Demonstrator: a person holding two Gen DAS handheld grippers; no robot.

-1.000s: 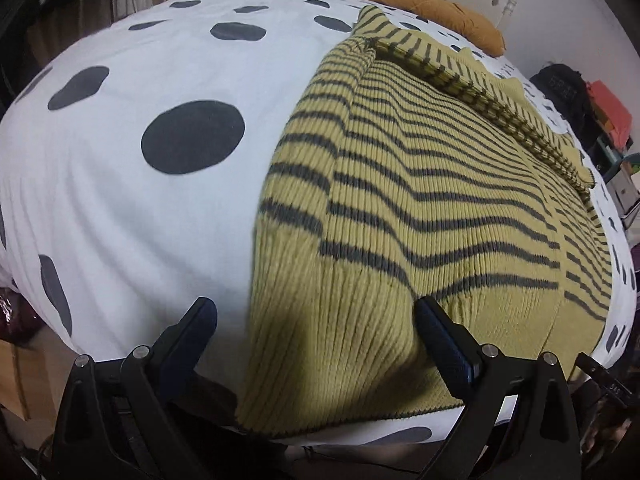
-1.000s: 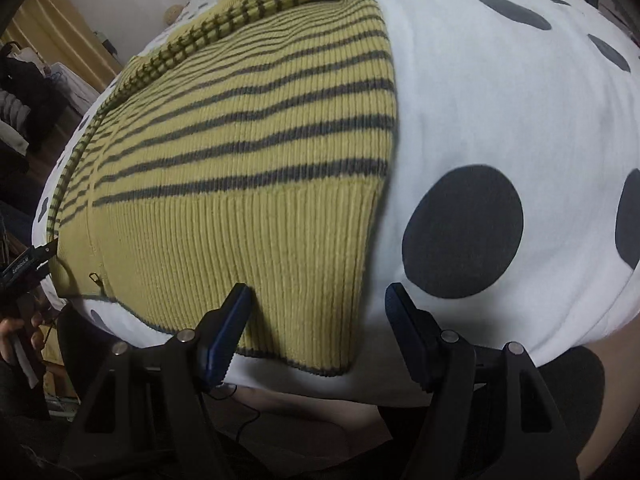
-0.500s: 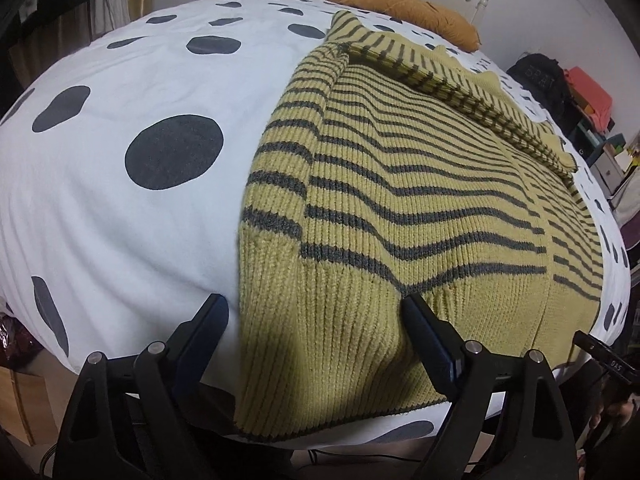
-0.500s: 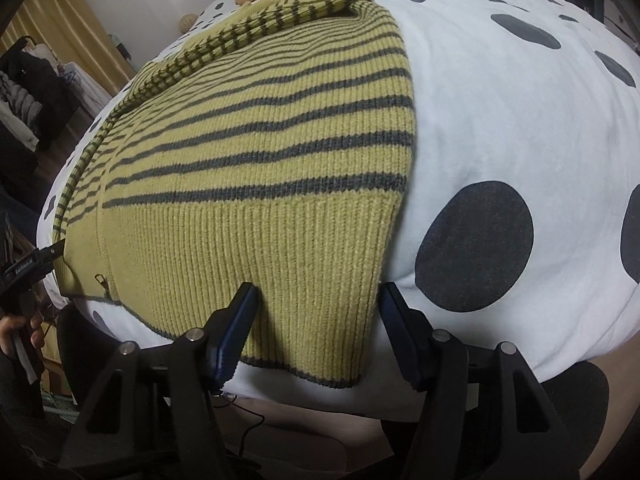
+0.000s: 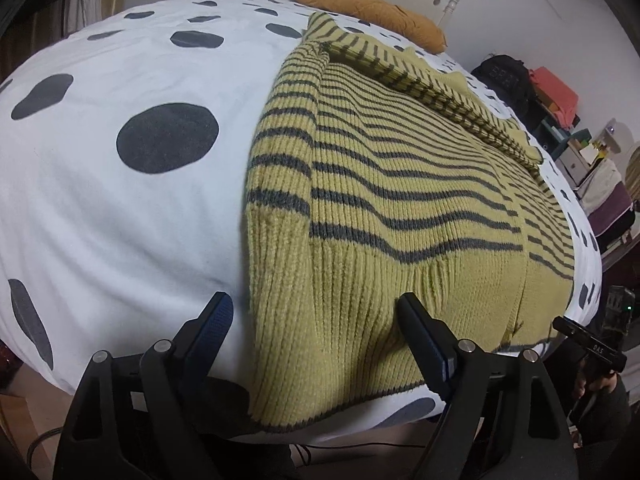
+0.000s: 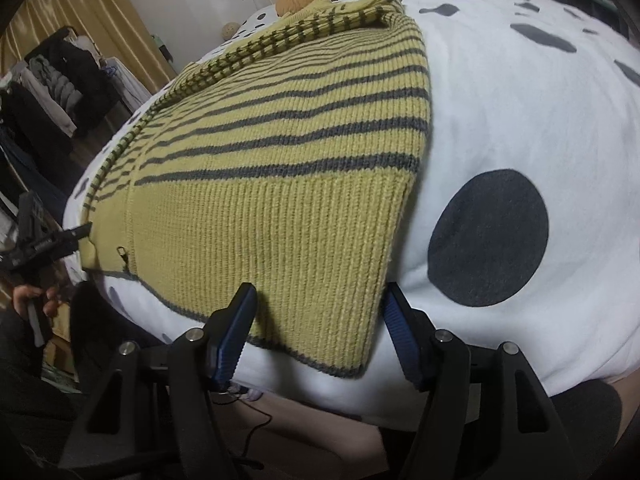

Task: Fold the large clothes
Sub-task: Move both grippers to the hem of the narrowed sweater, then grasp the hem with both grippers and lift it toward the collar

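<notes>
Left wrist view has the striped sweater (image 5: 392, 208) spread flat on the spotted duvet (image 5: 120, 208), its long axis running away from the hem towards the orange pillow (image 5: 372, 10). The hem's left corner sits between the left gripper (image 5: 316, 320) jaws, which have just been closing and stand apart, not yet pinching. Right wrist view: the right gripper (image 6: 320, 312) straddles the hem's opposite corner, jaws spread, pads beside the knit and not squeezing it. Both hands sit equally near the hem, one per corner. My read: both must bite the hem, then carry it up towards the collar. No containers are near the sweater.
</notes>
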